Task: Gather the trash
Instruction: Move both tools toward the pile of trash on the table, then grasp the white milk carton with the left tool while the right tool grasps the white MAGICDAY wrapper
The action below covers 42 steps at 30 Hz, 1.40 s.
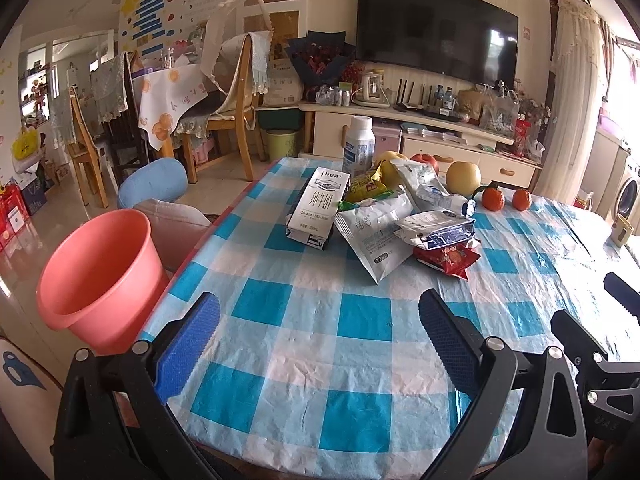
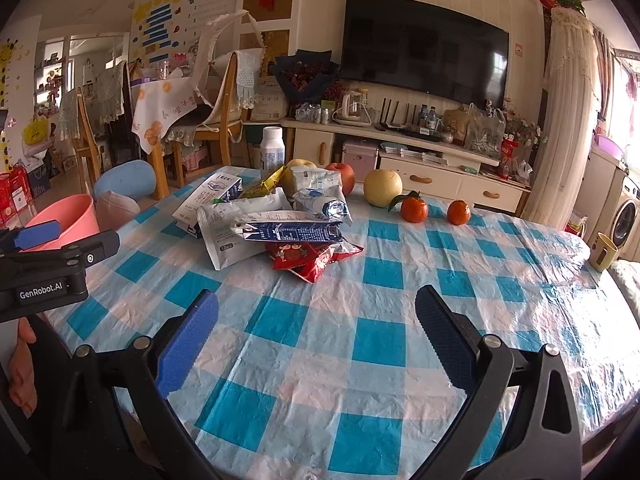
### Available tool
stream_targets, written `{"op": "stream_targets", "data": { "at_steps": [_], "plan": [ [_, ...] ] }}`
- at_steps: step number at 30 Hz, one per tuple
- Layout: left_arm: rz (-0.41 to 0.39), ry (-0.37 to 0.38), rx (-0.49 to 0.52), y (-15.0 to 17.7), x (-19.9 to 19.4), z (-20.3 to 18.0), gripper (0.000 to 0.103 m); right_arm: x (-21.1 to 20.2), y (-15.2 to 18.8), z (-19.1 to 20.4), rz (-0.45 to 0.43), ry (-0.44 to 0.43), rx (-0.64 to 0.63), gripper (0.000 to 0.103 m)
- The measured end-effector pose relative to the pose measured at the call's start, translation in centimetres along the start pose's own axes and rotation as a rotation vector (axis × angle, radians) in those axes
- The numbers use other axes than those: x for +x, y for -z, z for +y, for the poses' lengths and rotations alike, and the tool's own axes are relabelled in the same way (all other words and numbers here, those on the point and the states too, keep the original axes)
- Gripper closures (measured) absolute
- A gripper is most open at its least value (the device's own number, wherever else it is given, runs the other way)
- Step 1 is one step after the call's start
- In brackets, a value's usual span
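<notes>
- The trash pile (image 2: 280,224) is heaped mid-desk, straight ahead of both tools and well apart from them; the pink bucket (image 1: 100,276) stands off the desk's left edge.
- The left tool (image 1: 320,340) and right tool (image 2: 316,340) are both spread wide, empty; the red wrapper (image 2: 312,258) is judged nearest the right.
- The pile is made of a milk carton (image 1: 316,208), crumpled white pouches and flattened packets, overlapping.

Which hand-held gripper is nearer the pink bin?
Left. The left hand-held gripper hovers at the table edge right beside the pink bin; the right one is further right, over the tablecloth.
</notes>
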<state>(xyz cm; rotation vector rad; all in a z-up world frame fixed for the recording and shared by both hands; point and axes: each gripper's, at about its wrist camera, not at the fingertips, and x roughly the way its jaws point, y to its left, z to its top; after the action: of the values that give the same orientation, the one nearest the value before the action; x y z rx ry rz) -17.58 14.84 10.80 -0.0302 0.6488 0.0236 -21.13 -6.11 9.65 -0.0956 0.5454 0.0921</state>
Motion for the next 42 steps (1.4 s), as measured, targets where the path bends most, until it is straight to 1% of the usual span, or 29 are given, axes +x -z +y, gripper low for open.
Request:
{"op": "stream_targets", "data": {
  "at_steps": [4,7,10,12,14,18,19,20,21,24,26,32,35,36,37,38,42],
  "plan": [
    [0.003,-0.008,0.016,-0.2,0.9,0.3,0.005,0.8,-0.1,0.0,0.010,-0.027,-0.011,0.004],
    [-0.001,-0.008,0.031,-0.5,1.5,0.8,0.005,1.6,-0.3,-0.5,0.024,-0.053,0.006,0.004],
    [0.006,0.025,0.032,-1.1,2.5,1.4,0.005,2.6,-0.6,-1.3,0.046,-0.088,0.042,0.004],
    [0.014,0.075,0.026,-1.6,3.3,1.8,0.005,3.4,-0.7,-2.2,0.067,-0.124,0.087,0.004],
    [0.018,0.100,0.026,-2.2,4.1,2.0,0.005,4.3,-0.9,-3.1,0.091,-0.154,0.137,0.004],
    [0.015,0.115,0.031,-3.5,6.1,2.5,0.005,6.2,-1.2,-5.0,0.128,-0.198,0.230,0.006],
    [0.015,0.118,0.027,-4.0,6.6,2.7,0.005,6.7,-1.3,-5.6,0.135,-0.211,0.257,0.010],
    [0.018,0.121,0.024,-4.4,7.2,2.9,0.005,7.2,-1.4,-6.2,0.142,-0.225,0.288,0.017],
    [0.021,0.121,0.021,-4.9,7.8,3.0,0.005,7.9,-1.4,-6.7,0.152,-0.241,0.320,0.019],
    [0.024,0.120,0.015,-6.2,9.8,3.2,0.005,9.6,-1.7,-8.3,0.176,-0.275,0.409,0.020],
    [0.030,0.133,0.015,-7.0,11.1,3.1,0.005,10.5,-2.0,-9.1,0.175,-0.284,0.435,0.020],
    [0.070,0.125,0.012,-8.8,15.7,3.1,0.005,13.6,-3.6,-10.6,0.164,-0.358,0.507,0.020],
    [0.083,0.122,0.024,-9.5,17.4,2.6,0.005,15.2,-4.7,-10.7,0.146,-0.383,0.501,0.020],
    [0.088,0.119,0.038,-9.6,18.0,2.3,0.005,15.8,-5.0,-10.6,0.143,-0.392,0.495,0.022],
    [0.090,0.113,0.055,-9.7,18.5,1.9,0.005,16.5,-5.4,-10.6,0.142,-0.406,0.493,0.028],
    [0.090,0.104,0.076,-9.8,18.9,1.4,0.005,17.2,-5.7,-10.6,0.143,-0.420,0.493,0.031],
    [0.088,0.064,0.136,-9.7,19.9,0.0,0.005,19.8,-6.6,-10.5,0.154,-0.465,0.479,0.032]
  ]
}}
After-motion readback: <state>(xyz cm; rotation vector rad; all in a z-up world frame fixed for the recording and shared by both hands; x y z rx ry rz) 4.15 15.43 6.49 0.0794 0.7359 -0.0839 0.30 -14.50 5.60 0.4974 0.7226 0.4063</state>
